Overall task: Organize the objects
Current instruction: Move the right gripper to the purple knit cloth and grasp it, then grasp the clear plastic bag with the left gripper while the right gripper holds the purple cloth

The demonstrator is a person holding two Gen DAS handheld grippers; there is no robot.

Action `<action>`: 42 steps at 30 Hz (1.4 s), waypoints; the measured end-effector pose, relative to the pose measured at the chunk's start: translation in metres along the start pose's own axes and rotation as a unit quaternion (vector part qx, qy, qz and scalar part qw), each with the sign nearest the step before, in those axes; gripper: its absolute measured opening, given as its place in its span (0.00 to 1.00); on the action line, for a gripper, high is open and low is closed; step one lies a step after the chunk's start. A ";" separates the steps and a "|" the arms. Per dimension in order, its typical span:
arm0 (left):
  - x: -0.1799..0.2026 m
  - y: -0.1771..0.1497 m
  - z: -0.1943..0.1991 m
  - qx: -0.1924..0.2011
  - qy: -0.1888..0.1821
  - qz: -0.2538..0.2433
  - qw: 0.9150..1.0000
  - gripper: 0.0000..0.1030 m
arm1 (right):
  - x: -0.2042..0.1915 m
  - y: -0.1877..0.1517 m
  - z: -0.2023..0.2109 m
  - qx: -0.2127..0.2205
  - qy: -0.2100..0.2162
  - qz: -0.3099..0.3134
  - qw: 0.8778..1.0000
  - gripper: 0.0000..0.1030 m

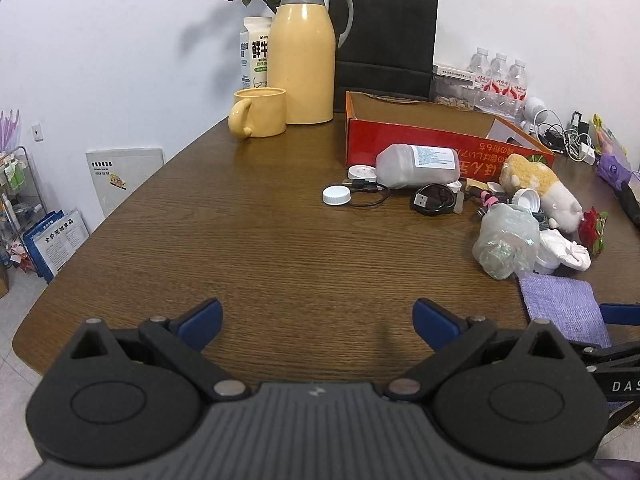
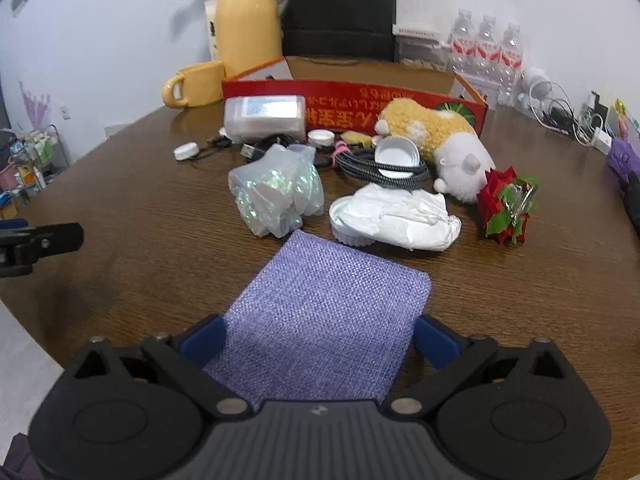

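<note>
A purple woven pouch (image 2: 328, 304) lies flat on the wooden table (image 2: 120, 208), and my right gripper (image 2: 320, 332) stands open with its blue fingers on either side of the pouch's near end. In the left wrist view the same pouch (image 1: 564, 304) is at the right. My left gripper (image 1: 318, 320) is open over bare wood with nothing between its fingers. Beyond the pouch lies clutter: a crumpled clear bag (image 2: 276, 192), a white lid with tissue (image 2: 396, 216), a coiled cable (image 2: 384, 168), a plush toy (image 2: 436, 136), a red flower (image 2: 506, 204) and a toppled white bottle (image 1: 416, 166). Behind them stands a red cardboard box (image 1: 400, 136).
A yellow thermos (image 1: 302, 56), yellow mug (image 1: 260, 112), milk carton (image 1: 254, 52) and black paper bag (image 1: 384, 36) line the back wall. Water bottles (image 1: 500, 76) and tangled chargers (image 1: 560, 132) sit at the back right. The table's rounded edge (image 1: 60, 292) curves along the left.
</note>
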State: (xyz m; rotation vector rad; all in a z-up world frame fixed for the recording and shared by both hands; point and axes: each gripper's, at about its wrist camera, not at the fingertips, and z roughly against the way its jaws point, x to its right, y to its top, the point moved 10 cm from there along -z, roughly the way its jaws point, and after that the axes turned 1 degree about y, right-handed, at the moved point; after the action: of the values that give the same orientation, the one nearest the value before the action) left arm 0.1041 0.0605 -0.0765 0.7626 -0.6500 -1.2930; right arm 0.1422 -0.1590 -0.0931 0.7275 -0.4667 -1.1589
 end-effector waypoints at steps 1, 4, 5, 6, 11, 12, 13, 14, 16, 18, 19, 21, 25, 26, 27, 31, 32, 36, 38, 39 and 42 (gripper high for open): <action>0.000 0.000 -0.001 -0.001 0.001 0.001 1.000 1.00 | 0.000 0.000 0.002 0.004 0.002 0.002 1.000 0.81; -0.001 -0.003 -0.003 -0.007 0.004 0.001 1.000 1.00 | 0.000 0.002 0.005 0.014 0.007 0.005 1.000 0.56; -0.001 -0.003 -0.004 -0.008 0.004 0.001 1.000 1.00 | 0.000 0.002 0.006 0.017 0.009 0.007 1.000 0.51; -0.001 -0.004 -0.004 -0.008 0.004 0.001 1.000 1.00 | -0.001 0.002 0.007 0.020 0.012 0.011 1.000 0.41; 0.001 -0.005 -0.005 -0.011 0.004 -0.001 1.000 1.00 | -0.009 0.001 0.010 0.031 0.027 0.029 0.999 0.08; 0.001 -0.006 -0.005 -0.012 0.005 -0.001 1.000 1.00 | -0.010 0.001 0.011 0.032 0.028 0.032 0.999 0.07; 0.001 -0.006 -0.005 -0.013 0.005 -0.001 1.000 1.00 | -0.010 0.001 0.011 0.033 0.029 0.033 0.998 0.07; 0.001 -0.006 -0.006 -0.013 0.005 -0.001 1.000 1.00 | -0.009 0.001 0.011 0.034 0.032 0.029 0.998 0.07; 0.001 -0.006 -0.006 -0.014 0.006 -0.001 1.000 1.00 | -0.008 0.001 0.012 0.037 0.040 0.021 0.998 0.05; 0.001 -0.006 -0.006 -0.015 0.007 -0.001 1.000 1.00 | -0.007 0.001 0.014 0.040 0.047 0.018 0.998 0.04; 0.001 -0.006 -0.007 -0.015 0.007 -0.001 1.000 1.00 | -0.007 0.002 0.015 0.043 0.051 0.017 0.998 0.04; 0.003 -0.005 -0.007 -0.015 0.005 -0.002 1.000 1.00 | -0.008 0.003 0.019 0.048 0.062 0.015 0.997 0.04; 0.010 -0.002 -0.007 -0.012 -0.001 -0.008 1.000 1.00 | -0.006 0.010 0.030 0.063 0.079 0.009 0.995 0.03; 0.013 0.000 -0.006 -0.011 -0.003 -0.010 1.000 1.00 | -0.005 0.012 0.033 0.067 0.081 0.008 0.994 0.03; 0.016 0.002 -0.007 -0.009 -0.006 -0.011 1.000 1.00 | -0.002 0.015 0.037 0.074 0.083 0.007 0.994 0.03; 0.037 0.013 -0.007 0.000 -0.024 -0.019 1.000 1.00 | 0.010 0.029 0.055 0.104 0.087 -0.001 0.991 0.03; 0.043 0.016 -0.008 0.003 -0.028 -0.022 0.999 1.00 | 0.014 0.033 0.059 0.112 0.087 -0.004 0.990 0.03; 0.071 0.026 -0.014 0.008 -0.045 -0.031 0.998 1.00 | 0.033 0.045 0.066 0.131 0.082 -0.015 0.988 0.03; 0.084 0.029 -0.020 0.005 -0.052 -0.033 0.998 1.00 | 0.042 0.049 0.066 0.136 0.082 -0.021 0.987 0.03; 0.091 0.031 -0.022 0.005 -0.055 -0.035 0.998 1.00 | 0.045 0.051 0.065 0.139 0.083 -0.023 0.987 0.03; 0.109 0.037 -0.030 0.006 -0.064 -0.040 0.997 1.00 | 0.057 0.056 0.062 0.145 0.084 -0.028 0.985 0.03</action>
State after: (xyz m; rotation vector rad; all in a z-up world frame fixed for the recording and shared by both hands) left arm 0.1674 -0.0395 -0.0644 0.7265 -0.7366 -1.4214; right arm 0.1564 -0.2169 -0.0120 1.0886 -0.4797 -1.0826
